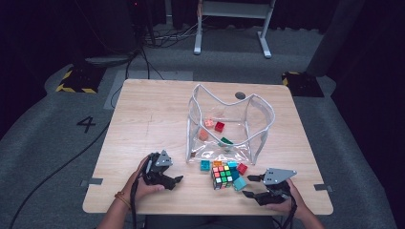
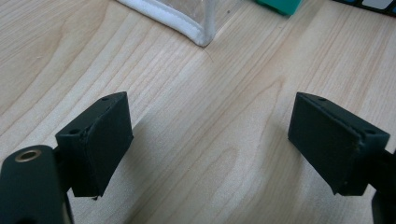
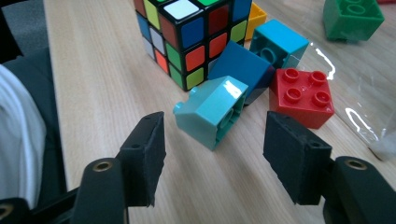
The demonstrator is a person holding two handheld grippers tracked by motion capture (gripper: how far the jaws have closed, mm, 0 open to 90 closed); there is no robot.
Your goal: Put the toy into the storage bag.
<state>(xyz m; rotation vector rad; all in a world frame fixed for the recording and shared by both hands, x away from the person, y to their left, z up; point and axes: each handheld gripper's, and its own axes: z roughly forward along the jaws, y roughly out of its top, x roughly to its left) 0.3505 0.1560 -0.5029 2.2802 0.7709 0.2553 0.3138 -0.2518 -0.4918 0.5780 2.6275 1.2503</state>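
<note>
A Rubik's cube (image 1: 222,176) (image 3: 191,35) stands near the table's front edge among loose bricks. A light teal brick (image 1: 239,183) (image 3: 212,112) lies tipped on its side, just ahead of my right gripper (image 1: 248,186) (image 3: 212,158), which is open with nothing between its pads. Behind that brick are a blue brick (image 3: 240,65), a teal brick (image 3: 280,42) and a red brick (image 1: 242,168) (image 3: 303,95). My left gripper (image 1: 175,182) (image 2: 210,144) rests open over bare wood, left of the cube.
A clear plastic bag with white trim (image 1: 229,121) (image 2: 187,25) stands open mid-table, holding a green brick (image 1: 226,141) (image 3: 352,18), a red brick (image 1: 219,126) and orange ones. Another teal brick (image 1: 205,165) lies at its front. Bare tabletop (image 1: 143,119) stretches to the left.
</note>
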